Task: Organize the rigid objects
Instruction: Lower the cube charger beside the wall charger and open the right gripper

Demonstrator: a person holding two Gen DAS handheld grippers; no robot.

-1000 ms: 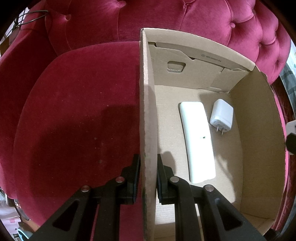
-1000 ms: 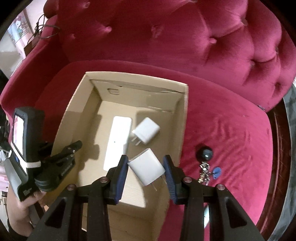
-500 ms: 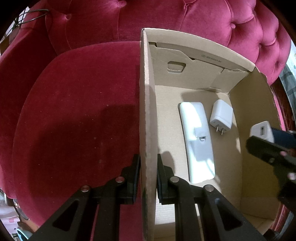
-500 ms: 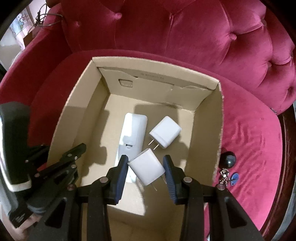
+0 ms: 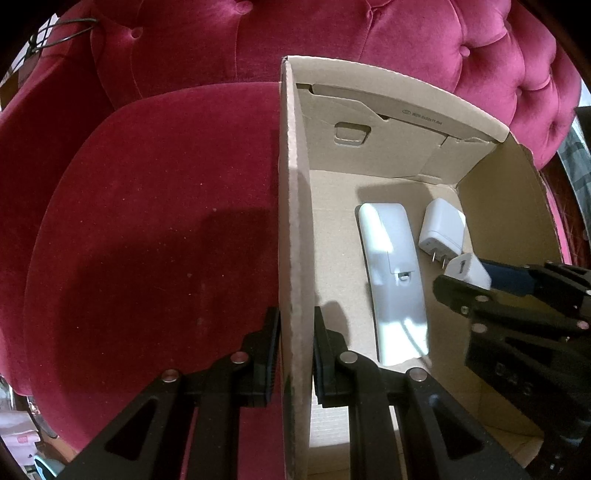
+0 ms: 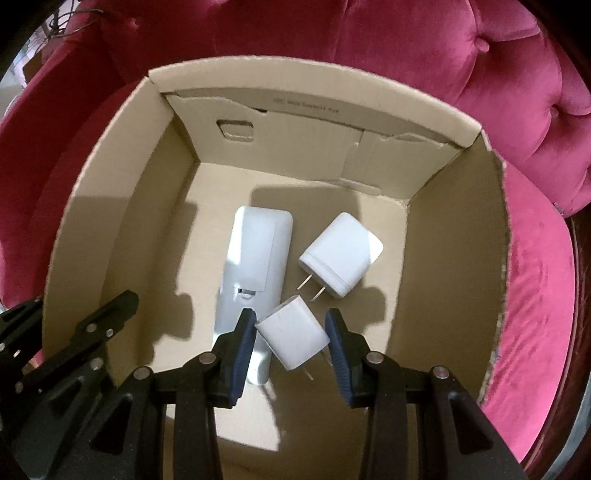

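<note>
An open cardboard box [image 6: 454,258] [image 5: 502,206] sits on a red velvet seat. On its floor lie a long white remote [image 6: 255,258] [image 5: 395,280] and a white plug charger [image 6: 341,254] [image 5: 441,229] with its prongs toward me. My right gripper [image 6: 291,341] [image 5: 465,277] hangs inside the box, shut on a second, smaller white charger [image 6: 291,338] [image 5: 467,271], just above the remote's near end. My left gripper [image 5: 293,354] is shut on the box's left wall [image 5: 291,229], one finger outside and one inside.
The red tufted backrest [image 6: 443,48] rises behind the box. Bare red cushion [image 5: 147,229] spreads to the left of the box and also to its right [image 6: 535,314]. A dark cord [image 5: 55,33] lies at the far left on the armrest.
My right gripper has come down and leftward into the box with the small charger still in it. The left gripper and the box have stayed put.
</note>
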